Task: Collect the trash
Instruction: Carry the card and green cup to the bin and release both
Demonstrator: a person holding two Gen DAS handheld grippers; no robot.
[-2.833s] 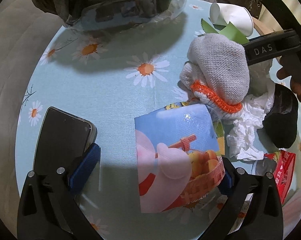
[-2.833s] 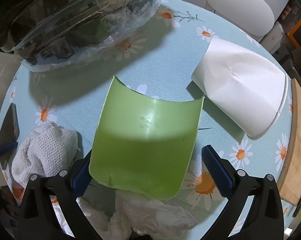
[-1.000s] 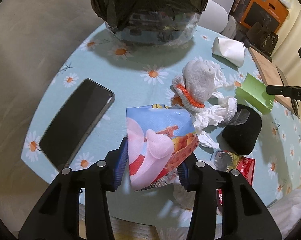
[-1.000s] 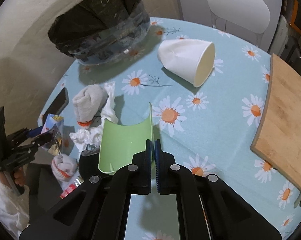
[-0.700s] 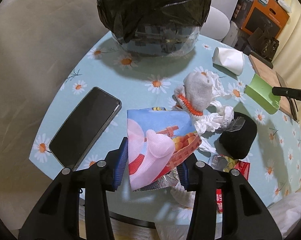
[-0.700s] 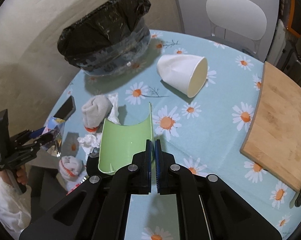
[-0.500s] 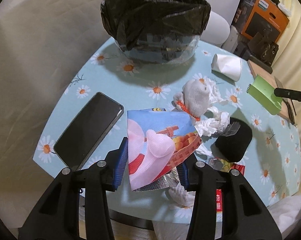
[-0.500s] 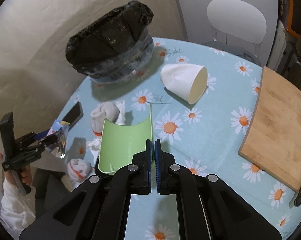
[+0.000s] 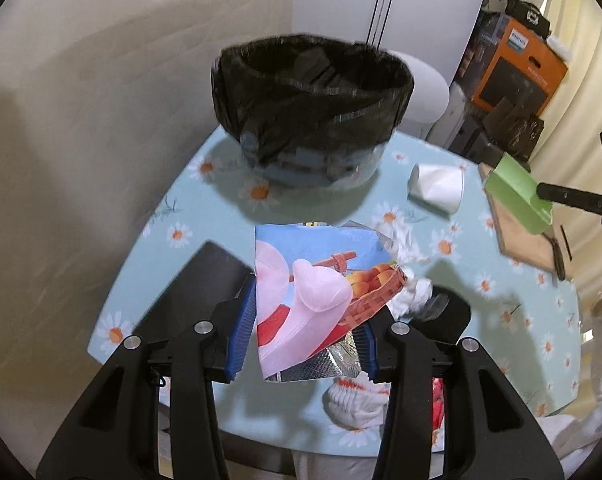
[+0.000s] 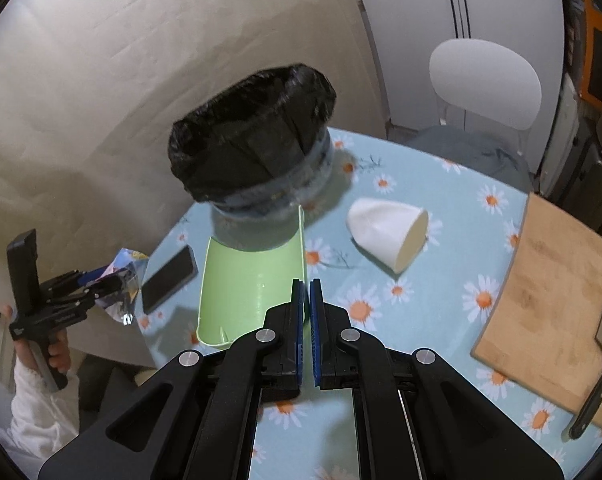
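My left gripper (image 9: 303, 320) is shut on a colourful snack wrapper (image 9: 317, 284) and holds it high above the table, short of the bin (image 9: 313, 108), which is lined with a black bag. My right gripper (image 10: 305, 304) is shut on the edge of a curved green plastic piece (image 10: 249, 280), also lifted, in front of the bin (image 10: 253, 168). The green piece also shows in the left wrist view (image 9: 517, 200). The left gripper with the wrapper (image 10: 121, 276) shows at the left of the right wrist view.
On the daisy tablecloth (image 10: 441, 264) lie a tipped white paper cup (image 10: 389, 240), a black phone (image 10: 167, 278), a wooden board (image 10: 553, 300) with a knife (image 10: 601, 360), and socks, tissues and a black object (image 9: 453, 316). A white chair (image 10: 485, 80) stands behind the table.
Both grippers have risen well above the table with their loads, and the bin's open top has come into view. Both were open around their items 2.8 s ago.
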